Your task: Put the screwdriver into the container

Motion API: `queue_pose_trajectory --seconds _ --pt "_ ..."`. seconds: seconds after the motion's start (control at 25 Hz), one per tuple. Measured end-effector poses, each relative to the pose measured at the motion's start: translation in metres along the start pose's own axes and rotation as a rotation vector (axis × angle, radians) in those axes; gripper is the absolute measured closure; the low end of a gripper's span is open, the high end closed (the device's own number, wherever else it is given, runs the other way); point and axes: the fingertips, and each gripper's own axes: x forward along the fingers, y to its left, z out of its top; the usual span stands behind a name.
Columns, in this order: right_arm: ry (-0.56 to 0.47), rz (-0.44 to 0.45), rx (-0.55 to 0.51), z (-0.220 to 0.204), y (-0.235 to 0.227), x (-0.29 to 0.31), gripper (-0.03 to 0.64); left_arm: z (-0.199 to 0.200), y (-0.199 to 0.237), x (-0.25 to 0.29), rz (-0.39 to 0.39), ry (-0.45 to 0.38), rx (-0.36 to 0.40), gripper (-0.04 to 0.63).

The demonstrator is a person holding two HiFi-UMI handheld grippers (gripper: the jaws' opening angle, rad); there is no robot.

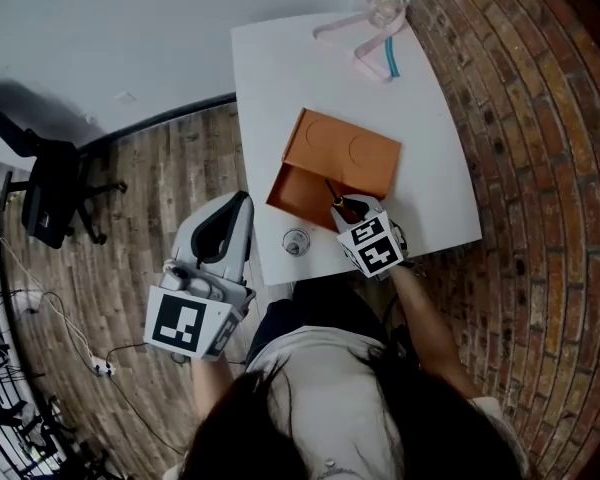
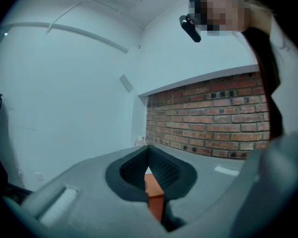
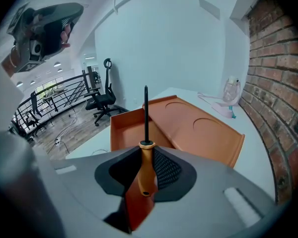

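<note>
An orange container (image 1: 302, 197) lies open on the white table (image 1: 270, 78), its lid (image 1: 352, 151) folded back toward the far side. My right gripper (image 1: 351, 209) is shut on a screwdriver (image 3: 145, 167) with an orange handle. The black shaft (image 3: 146, 112) points forward and down over the container's open tray (image 3: 131, 128). The screwdriver (image 1: 334, 195) hangs above the tray's near right corner, and I cannot tell whether it touches. My left gripper (image 1: 238, 208) hovers off the table's left edge, level, jaws together with nothing held; its tips (image 2: 149, 152) frame a sliver of the orange container.
A small round metal object (image 1: 296, 241) sits near the table's front edge, left of my right gripper. Pink and white items with a small jar (image 1: 384, 4) lie at the far end. A brick wall (image 1: 520, 118) runs along the right. An office chair (image 1: 50, 196) stands on the floor at left.
</note>
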Motion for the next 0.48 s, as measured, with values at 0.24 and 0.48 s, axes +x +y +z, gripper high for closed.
queue_pose_trajectory --seconds 0.24,0.48 --pt "0.065 0.005 -0.014 -0.0067 0.0017 0.006 0.534 -0.0045 0.0044 0.0002 0.009 0.026 0.016 0.594" --pt "0.108 0.0 -0.055 -0.0036 0.0027 0.0091 0.534 -0.0043 0.0046 0.0035 0.006 0.026 0.01 0.594"
